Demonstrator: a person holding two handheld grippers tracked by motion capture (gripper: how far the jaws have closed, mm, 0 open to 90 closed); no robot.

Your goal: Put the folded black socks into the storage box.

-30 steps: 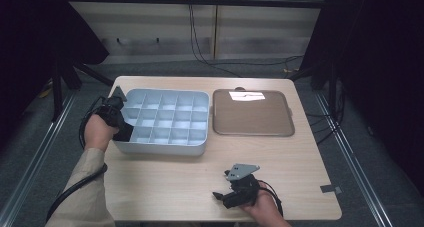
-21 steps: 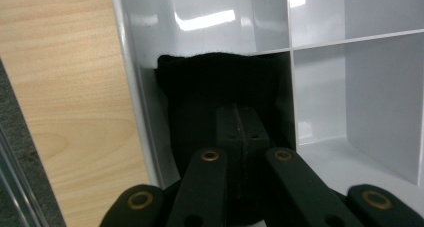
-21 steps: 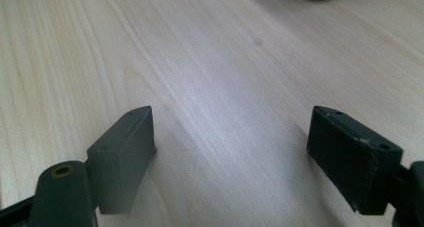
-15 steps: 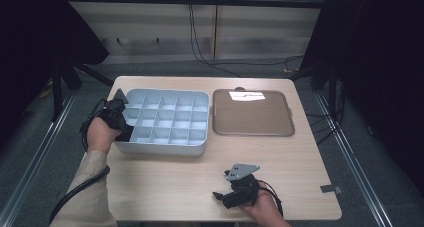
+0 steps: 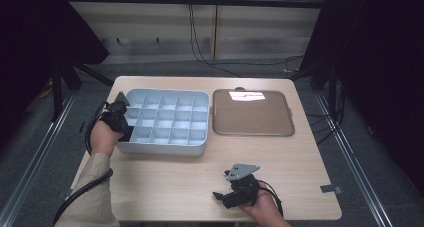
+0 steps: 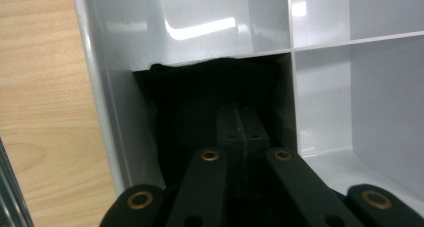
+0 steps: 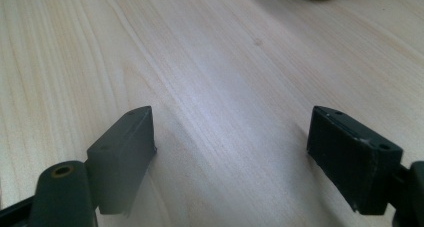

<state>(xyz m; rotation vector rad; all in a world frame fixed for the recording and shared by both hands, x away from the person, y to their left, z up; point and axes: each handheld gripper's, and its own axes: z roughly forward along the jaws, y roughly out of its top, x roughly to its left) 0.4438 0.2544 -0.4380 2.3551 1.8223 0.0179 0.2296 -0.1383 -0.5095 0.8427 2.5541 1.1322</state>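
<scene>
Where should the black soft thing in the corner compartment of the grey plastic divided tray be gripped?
Probably at a fold near the middle of the black soft thing, coming from above: the walls of the grey plastic divided tray enclose it closely, so only its top is free. The left gripper points into that compartment, jaws shut.

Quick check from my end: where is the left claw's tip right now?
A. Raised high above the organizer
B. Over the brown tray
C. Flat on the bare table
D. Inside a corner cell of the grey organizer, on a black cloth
D: the left claw, jaws shut, reaches into the near-left corner cell of the organizer, against the black cloth that lies in that cell.
</scene>
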